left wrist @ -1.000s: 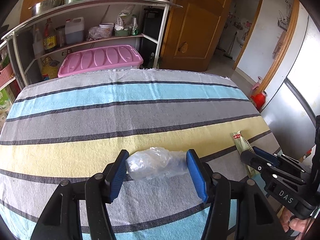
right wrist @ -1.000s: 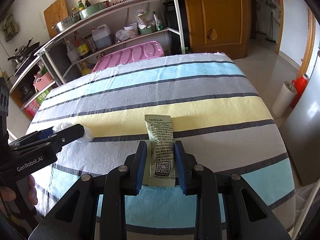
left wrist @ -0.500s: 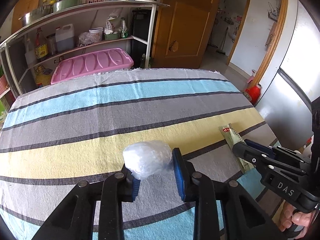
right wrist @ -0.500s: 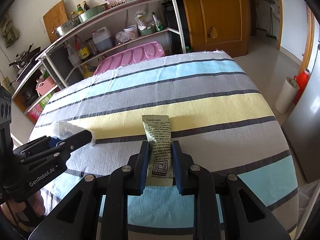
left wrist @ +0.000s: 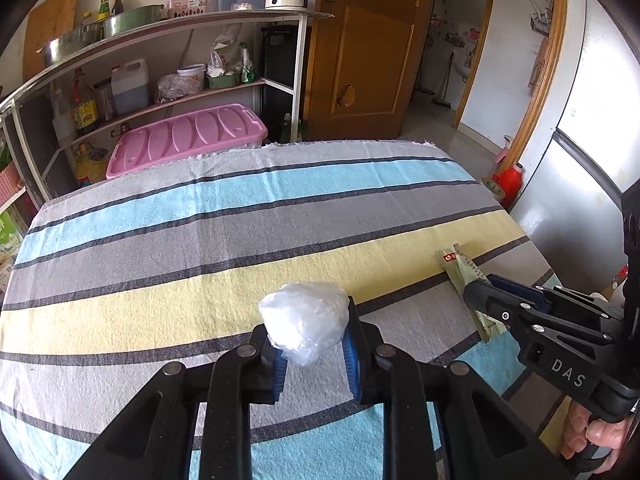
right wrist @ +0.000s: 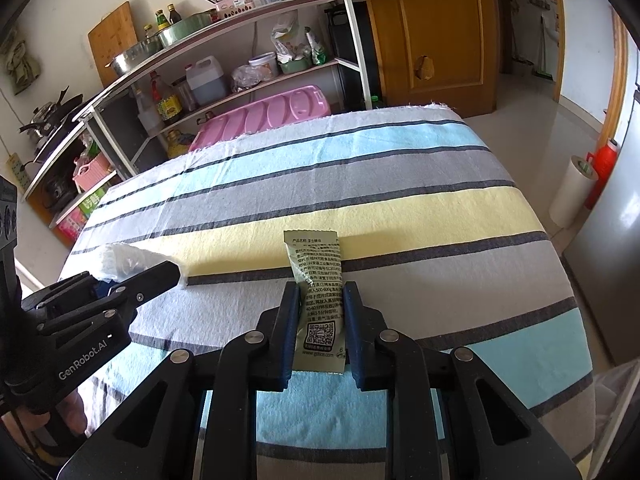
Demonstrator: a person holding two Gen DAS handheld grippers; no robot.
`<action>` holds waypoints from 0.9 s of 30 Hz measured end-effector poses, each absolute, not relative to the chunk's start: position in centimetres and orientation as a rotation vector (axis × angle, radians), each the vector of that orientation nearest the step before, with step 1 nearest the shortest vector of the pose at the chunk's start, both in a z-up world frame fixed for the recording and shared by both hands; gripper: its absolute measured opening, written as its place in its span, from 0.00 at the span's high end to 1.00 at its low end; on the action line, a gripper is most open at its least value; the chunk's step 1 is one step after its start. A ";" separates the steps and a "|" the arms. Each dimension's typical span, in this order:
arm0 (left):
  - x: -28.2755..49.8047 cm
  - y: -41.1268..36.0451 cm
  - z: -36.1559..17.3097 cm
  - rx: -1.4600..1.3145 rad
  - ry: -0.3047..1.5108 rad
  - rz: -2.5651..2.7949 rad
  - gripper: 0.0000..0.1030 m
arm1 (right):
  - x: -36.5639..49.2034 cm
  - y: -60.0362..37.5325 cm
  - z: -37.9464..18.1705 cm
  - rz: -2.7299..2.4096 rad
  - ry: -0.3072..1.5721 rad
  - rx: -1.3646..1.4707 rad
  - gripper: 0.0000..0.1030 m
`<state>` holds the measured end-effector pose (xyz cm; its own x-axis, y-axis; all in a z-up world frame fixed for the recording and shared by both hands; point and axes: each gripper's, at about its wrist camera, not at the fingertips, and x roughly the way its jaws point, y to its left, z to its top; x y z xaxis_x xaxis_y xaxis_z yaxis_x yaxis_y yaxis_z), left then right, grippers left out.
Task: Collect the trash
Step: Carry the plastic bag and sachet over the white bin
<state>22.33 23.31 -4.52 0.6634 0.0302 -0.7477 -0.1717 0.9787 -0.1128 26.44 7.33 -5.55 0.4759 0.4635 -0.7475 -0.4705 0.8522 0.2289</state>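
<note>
My left gripper [left wrist: 310, 334] is shut on a crumpled clear plastic ball [left wrist: 304, 318] and holds it above the striped tablecloth [left wrist: 240, 232]. The ball also shows in the right wrist view [right wrist: 124, 258], behind the left gripper [right wrist: 160, 274]. My right gripper [right wrist: 320, 300] is shut on a green printed wrapper [right wrist: 318, 280] with a QR code, lifted off the cloth. In the left wrist view the wrapper [left wrist: 460, 268] sticks out of the right gripper [left wrist: 476, 290] at the right edge.
A metal shelf rack [left wrist: 168, 40] with bottles, bowls and a kettle stands behind the table. A pink storage bin [left wrist: 188, 138] sits under it. A wooden door [left wrist: 360, 48] and a red bottle [left wrist: 510, 178] are at the far right. A clear bag edge [right wrist: 612, 392] hangs beside the table.
My left gripper closed on the plastic ball and lifted it off the cloth. My right gripper tightened on the wrapper and raised it slightly.
</note>
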 end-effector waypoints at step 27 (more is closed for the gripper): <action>17.4 17.1 1.1 -0.105 0.736 0.038 0.78 | 21.3 0.6 -0.8 0.529 0.784 0.048 0.78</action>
